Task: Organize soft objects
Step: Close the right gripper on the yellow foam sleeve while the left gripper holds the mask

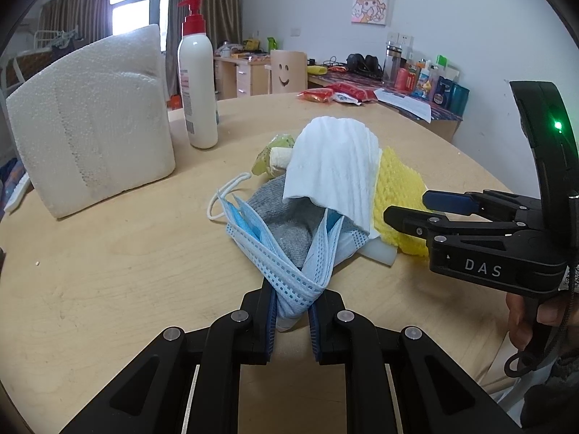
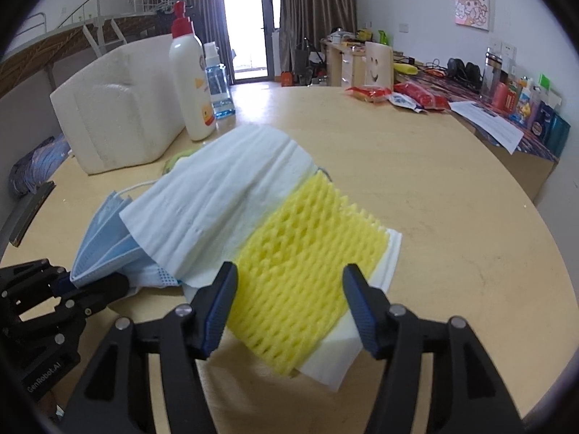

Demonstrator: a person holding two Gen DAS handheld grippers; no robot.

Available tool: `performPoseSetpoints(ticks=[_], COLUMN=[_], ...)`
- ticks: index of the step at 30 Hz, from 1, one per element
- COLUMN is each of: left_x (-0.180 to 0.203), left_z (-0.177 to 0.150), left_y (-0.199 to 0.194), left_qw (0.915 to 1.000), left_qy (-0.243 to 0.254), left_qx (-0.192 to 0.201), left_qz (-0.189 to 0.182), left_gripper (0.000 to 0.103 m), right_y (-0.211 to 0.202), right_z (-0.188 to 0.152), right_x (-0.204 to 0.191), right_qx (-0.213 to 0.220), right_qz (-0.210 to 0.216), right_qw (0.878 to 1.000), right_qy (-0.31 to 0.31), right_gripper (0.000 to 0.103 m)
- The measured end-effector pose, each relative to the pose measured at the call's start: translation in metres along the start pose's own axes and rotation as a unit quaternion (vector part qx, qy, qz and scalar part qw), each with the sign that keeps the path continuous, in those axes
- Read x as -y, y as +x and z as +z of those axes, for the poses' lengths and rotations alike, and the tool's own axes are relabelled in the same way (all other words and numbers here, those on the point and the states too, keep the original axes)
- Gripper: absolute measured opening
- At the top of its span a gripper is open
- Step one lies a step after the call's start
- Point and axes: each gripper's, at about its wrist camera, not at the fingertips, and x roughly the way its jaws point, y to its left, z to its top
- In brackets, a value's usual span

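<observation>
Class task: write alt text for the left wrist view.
The left gripper is shut on a blue face mask at the near edge of a soft pile: grey cloth, white tissue, yellow foam net. The right gripper reaches in, open, from the right.

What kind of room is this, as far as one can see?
Probably a lived-in bedroom or dormitory room: a raised bed with a ladder, a cluttered desk with drawers, curtains at a balcony door, and a cartoon picture on the wall.

Soft window (image 2: 246,25) daylight, blown-out glass, sharp frames, fisheye-bent edges.
</observation>
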Motion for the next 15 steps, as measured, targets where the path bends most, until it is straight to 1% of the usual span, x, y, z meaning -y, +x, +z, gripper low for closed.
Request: performPoseSetpoints(ticks=[1,2,3,4,5,7,11,15], left_x=[0.000,0.000,0.000,-0.001,0.000,0.000,-0.001,-0.001], left_z=[0.000,0.000,0.001,0.001,0.001,0.001,0.002,0.003], left_y=[0.000,0.000,0.001,0.000,0.000,0.001,0.001,0.002], left_qw=[1.0000,1.0000,1.0000,1.0000,1.0000,1.0000,1.0000,1.0000], left_qy=[0.000,0.000,0.000,-0.001,-0.002,-0.002,-0.001,-0.003], left_qx=[0.000,0.000,0.000,0.001,0.000,0.000,0.002,0.002], left_qz=[0.000,0.000,0.000,0.001,0.000,0.001,0.001,0.002], left_gripper=[0.016,0.016,0.016,0.016,0.016,0.016,0.016,0.016], right_y=[0.000,0.000,-0.001,-0.002,-0.003,-0.003,-0.008,-0.027], right_z=[0.000,0.000,0.000,0.000,-0.001,-0.004,-0.004,-0.001], right_x=[0.000,0.000,0.002,0.003,0.004,0.005,0.010,0.008], right_qx=[-0.001,-0.002,0.000,0.001,0.003,0.009,0.019,0.044], right_qz=[0.001,0.001,0.008,0.012,0.011,0.017,0.025,0.038], right_qw=[1.000,1.000,1.000,1.000,1.000,1.000,0.999,0.998], right_qy=[-0.003,-0.005,-0.001,0.000,-0.004,-0.007,0.001,-0.001], right_gripper=[0.060,0.050,0.045,0.030,0.020,0.015,0.013,0.014])
